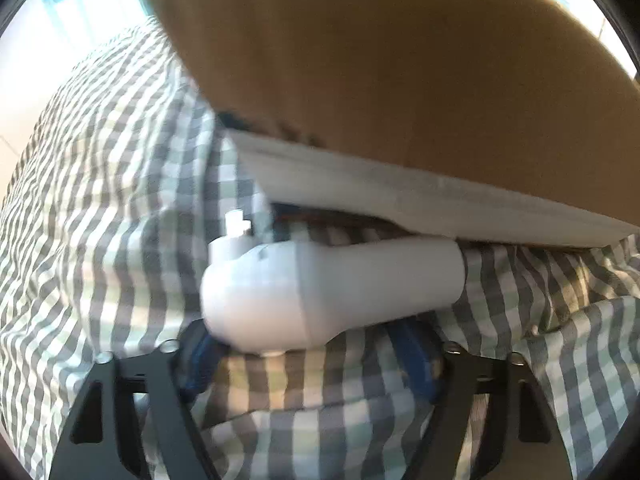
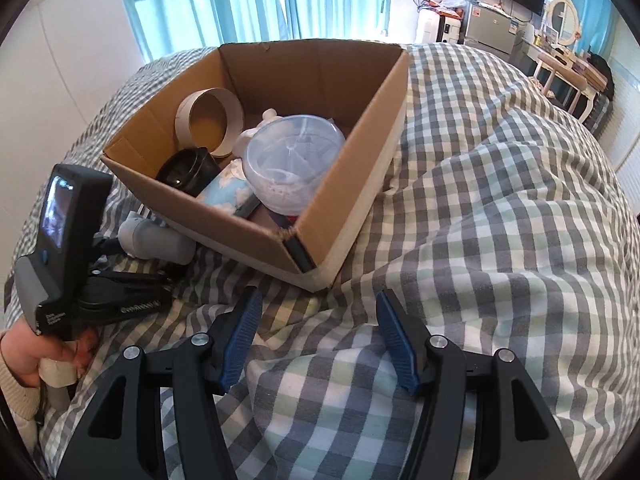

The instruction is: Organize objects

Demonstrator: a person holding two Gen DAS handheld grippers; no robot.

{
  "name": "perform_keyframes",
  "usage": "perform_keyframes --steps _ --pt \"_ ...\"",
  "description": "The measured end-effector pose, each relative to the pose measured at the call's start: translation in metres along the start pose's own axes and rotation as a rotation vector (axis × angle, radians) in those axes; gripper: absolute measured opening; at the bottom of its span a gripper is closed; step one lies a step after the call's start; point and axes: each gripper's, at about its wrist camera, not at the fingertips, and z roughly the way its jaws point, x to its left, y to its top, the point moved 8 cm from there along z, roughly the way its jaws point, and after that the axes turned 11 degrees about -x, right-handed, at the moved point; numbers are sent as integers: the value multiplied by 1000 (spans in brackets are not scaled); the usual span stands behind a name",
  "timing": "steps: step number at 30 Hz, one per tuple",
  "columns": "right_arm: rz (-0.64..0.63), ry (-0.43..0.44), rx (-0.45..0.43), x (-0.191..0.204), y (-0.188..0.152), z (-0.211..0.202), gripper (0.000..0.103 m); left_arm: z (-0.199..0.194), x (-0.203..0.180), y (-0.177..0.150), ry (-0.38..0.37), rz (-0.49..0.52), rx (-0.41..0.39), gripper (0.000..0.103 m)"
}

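The cardboard box on the checked bed cover serves as the landmark.

Nearest, the right tool hangs over bare cover on the near side of the box, its blue pads apart with nothing between them. To the box's left, the left tool is down at a white device with a rounded head and a straight handle, which lies on the cover hard against the box's outer wall. The blue pads sit on either side of its underside, mostly hidden beneath it, so I cannot tell whether they press on it yet.

Risks, as I judge them: the device is smooth and rounded, so a grip near the bulbous head could squeeze it out sideways. It lies tucked under the box's wall, and lifting straight up could catch that edge and tip or shove the box. The soft cover gives under pressure, so the pads may pinch cloth together with the device.

Count: one device outside the box. Inside it: one black jar, one blue cloud-print pouch, one clear plastic dome container, one cardboard ring, and one white piece, partly hidden. One box, two tools.
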Motion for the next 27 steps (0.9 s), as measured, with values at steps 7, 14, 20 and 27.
perform_keyframes --steps 7,14,20,27 --pt "-3 3 -9 1 -3 -4 59 -18 11 -5 -14 -53 -3 65" --pt "-27 -21 -31 -2 -5 -13 59 -47 14 -8 -12 -33 -57 40" --pt "-96 43 -55 25 6 -24 59 -78 66 -17 -22 -120 -55 39" --pt "-241 300 -9 122 15 -15 59 -74 78 3 22 -178 -30 39"
